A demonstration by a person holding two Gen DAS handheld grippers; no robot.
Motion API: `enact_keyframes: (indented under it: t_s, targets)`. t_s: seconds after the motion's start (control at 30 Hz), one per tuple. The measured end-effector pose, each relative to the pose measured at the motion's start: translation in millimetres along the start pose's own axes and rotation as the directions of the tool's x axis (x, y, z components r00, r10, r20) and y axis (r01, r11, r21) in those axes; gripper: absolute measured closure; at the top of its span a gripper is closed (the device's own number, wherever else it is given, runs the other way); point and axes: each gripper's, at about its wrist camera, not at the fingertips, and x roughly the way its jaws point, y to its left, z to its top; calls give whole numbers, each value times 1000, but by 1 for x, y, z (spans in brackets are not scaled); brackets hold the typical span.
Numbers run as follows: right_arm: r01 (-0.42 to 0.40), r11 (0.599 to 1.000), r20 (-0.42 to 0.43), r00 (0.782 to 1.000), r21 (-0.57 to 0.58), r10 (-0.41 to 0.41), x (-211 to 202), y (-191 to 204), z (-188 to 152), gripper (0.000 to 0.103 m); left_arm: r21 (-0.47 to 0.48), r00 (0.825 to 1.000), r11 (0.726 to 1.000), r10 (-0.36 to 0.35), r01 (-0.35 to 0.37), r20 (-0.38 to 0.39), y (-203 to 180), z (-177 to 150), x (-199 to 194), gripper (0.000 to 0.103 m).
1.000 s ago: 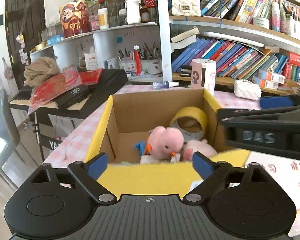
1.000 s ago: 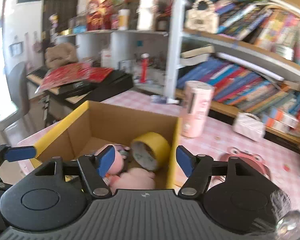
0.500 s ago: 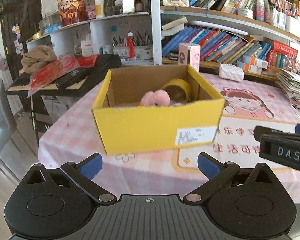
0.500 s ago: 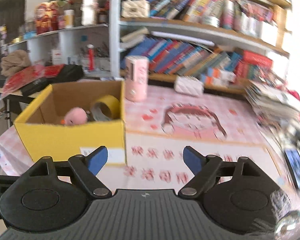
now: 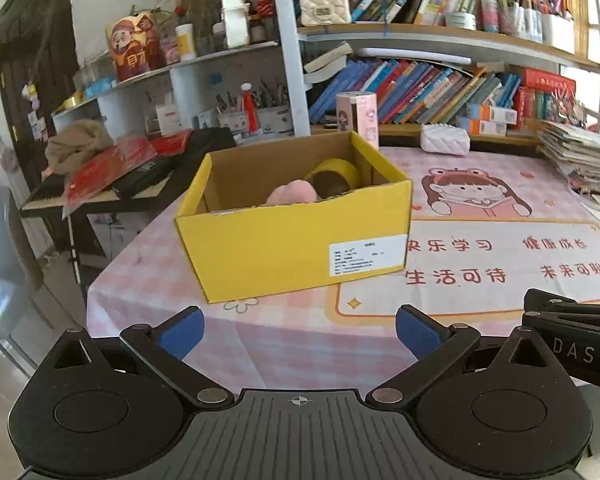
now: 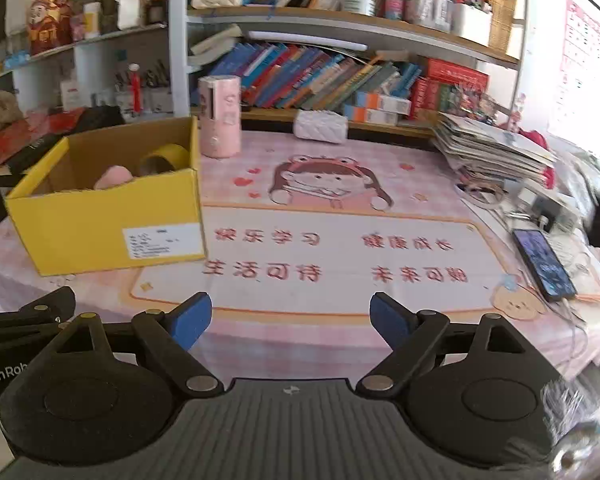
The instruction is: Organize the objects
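Box wall (image 5: 292, 248) hides most of the pink plush (image 5: 294, 192).

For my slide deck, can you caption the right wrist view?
Open right gripper poised over a pink desk mat, beside a yellow box holding a pink plush and tape roll.

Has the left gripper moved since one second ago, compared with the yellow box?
Yes. The left gripper has pulled back from the yellow box: earlier its fingers reached the box's near rim; now bare tablecloth lies between them.
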Motion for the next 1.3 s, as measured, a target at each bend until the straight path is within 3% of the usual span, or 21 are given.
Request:
enact_keyframes:
  t_s: [0.23, 0.5, 0.73, 1.3]
  targets:
    - [67, 998, -29, 997, 5, -67, 4, -10, -6, 12, 23, 999, 1000, -5, 6, -41, -13, -2, 3, 0]
    - [63, 998, -27, 998, 2, -63, 4, -13, -4, 10, -3, 999, 1000, -6, 5, -47, -11, -2, 3, 0]
    - [24, 999, -18, 1000, -32, -24, 0, -8, -1, 7, -21, 994, 998, 49, -51, -98, -9, -2, 11, 0]
    - [32, 999, -28, 999, -28, -33, -2, -6, -4, 3, -7, 996, 998, 60, -60, -67, -7, -4, 2, 0]
